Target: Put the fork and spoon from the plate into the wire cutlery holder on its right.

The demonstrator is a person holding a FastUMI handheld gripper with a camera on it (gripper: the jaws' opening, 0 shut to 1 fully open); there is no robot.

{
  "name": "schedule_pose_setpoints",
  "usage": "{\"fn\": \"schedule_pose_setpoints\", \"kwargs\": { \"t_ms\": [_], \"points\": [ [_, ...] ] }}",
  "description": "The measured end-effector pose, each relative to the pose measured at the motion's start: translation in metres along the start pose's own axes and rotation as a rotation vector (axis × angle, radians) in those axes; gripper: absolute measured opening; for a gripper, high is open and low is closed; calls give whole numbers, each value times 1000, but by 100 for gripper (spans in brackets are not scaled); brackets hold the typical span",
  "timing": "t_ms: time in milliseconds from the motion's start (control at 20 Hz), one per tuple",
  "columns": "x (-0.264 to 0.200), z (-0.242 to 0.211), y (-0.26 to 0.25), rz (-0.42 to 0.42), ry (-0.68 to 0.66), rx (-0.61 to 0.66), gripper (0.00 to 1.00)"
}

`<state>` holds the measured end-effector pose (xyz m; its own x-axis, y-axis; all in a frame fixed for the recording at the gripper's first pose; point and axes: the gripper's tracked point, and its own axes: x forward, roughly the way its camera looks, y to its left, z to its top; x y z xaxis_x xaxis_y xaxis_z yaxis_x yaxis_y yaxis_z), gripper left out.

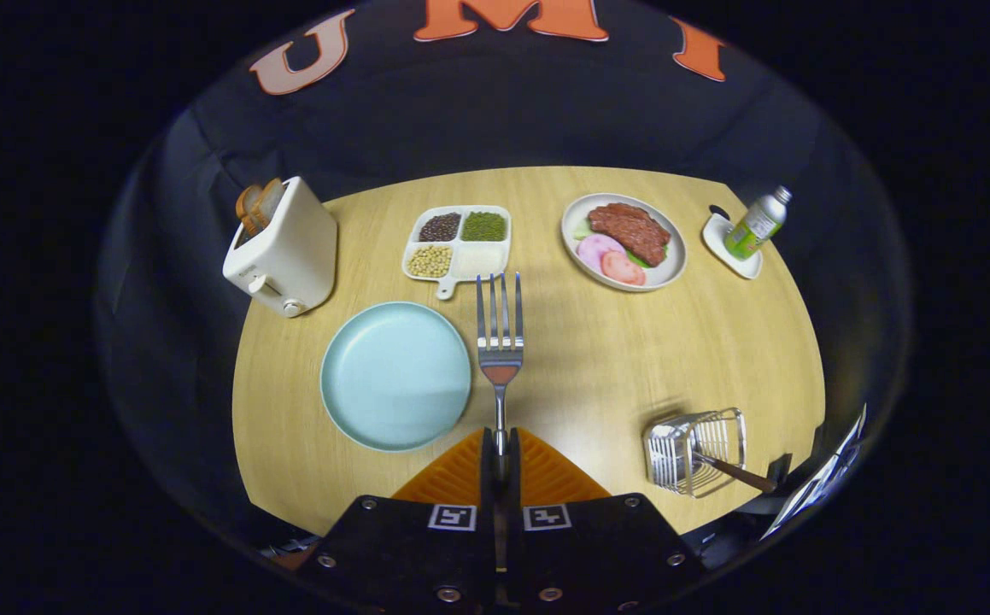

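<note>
On the wooden desk (597,359) we see the empty blue plate (395,376) left of our tool (500,453), which is clenched on the fork (500,342) handle, tines pointing ahead. The wire cutlery holder (697,450) sits to the right, a brown-handled utensil (738,472) in it.

fork (500,333) shiny metal | plate (395,376) smooth matt | table (597,359) wood-grain | cutlery holder (695,450) glossy wire

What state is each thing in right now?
Gripper: jaws shut on the fork.
Fork: held above the table, tines pointing away.
Blue plate: empty.
Wire holder: one brown handle sticking out.
Toaster: bread in its slot.
</note>
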<state>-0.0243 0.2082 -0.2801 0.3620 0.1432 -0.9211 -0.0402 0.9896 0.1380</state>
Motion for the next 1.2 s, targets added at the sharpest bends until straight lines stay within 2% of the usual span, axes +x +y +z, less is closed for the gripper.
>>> {"fn": "schedule_pose_setpoints", "kwargs": {
  "t_ms": [250,450,700,900,1200],
  "points": [
    [-27,-24,-74,-47,12,74,6],
    [-49,-32,-121,-75,13,66,6],
    [-47,-51,-157,-99,71,26,6],
    [-39,-70,-163,-52,143,13,6],
    [-25,-88,-177,-27,222,-1,7]
  ]
}}
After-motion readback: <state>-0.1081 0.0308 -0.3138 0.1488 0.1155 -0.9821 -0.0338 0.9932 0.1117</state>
